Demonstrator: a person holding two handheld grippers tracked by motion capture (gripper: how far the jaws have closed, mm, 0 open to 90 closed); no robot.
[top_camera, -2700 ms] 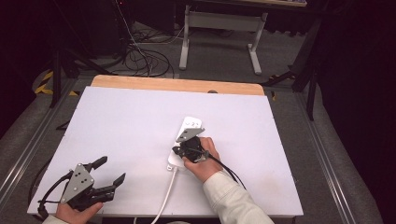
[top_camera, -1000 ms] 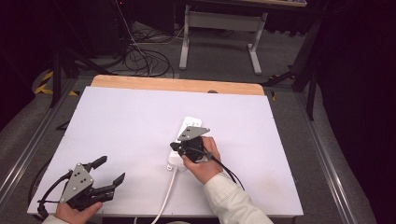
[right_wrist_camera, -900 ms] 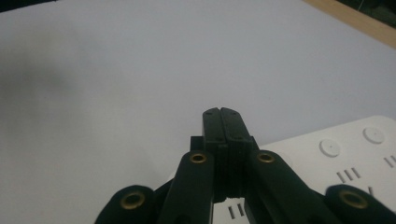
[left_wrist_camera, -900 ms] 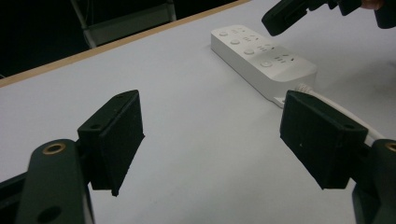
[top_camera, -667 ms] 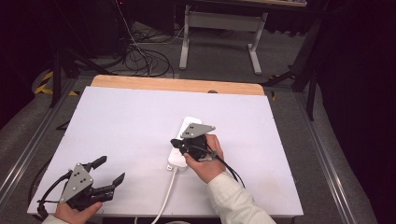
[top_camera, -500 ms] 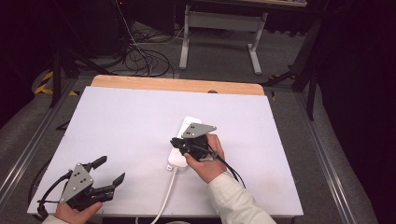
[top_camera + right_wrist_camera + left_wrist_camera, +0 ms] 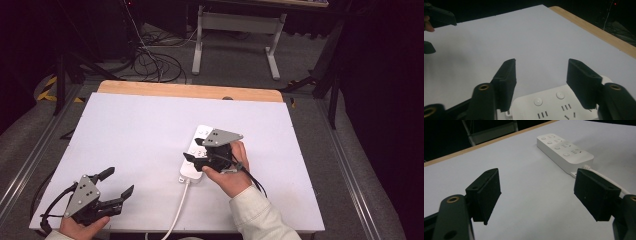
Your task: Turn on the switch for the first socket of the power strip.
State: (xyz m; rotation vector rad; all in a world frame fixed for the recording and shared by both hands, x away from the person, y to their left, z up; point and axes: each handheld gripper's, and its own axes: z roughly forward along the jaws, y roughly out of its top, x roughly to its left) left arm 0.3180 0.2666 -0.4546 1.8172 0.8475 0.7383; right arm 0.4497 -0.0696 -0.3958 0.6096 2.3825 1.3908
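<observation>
A white power strip (image 7: 201,132) lies mid-table with its cord (image 7: 178,207) running to the near edge. My right gripper (image 7: 193,150) hovers open over the strip's middle, pointing left. In the right gripper view (image 7: 541,75) two round buttons and socket slots of the strip (image 7: 554,106) lie just below the spread jaws. My left gripper (image 7: 118,181) rests open at the near left corner with nothing between its fingers. In the left gripper view (image 7: 537,187) the strip (image 7: 564,150) and its cord (image 7: 600,176) lie ahead to the right.
The white table top (image 7: 130,130) has a wooden strip (image 7: 190,91) along its far edge. Beyond it on the floor are cables (image 7: 150,60) and a grey stand (image 7: 235,30). The other gripper (image 7: 435,18) appears at the top left of the right gripper view.
My right gripper has shifted slightly to the right over the power strip. The left gripper has stayed where it was.
</observation>
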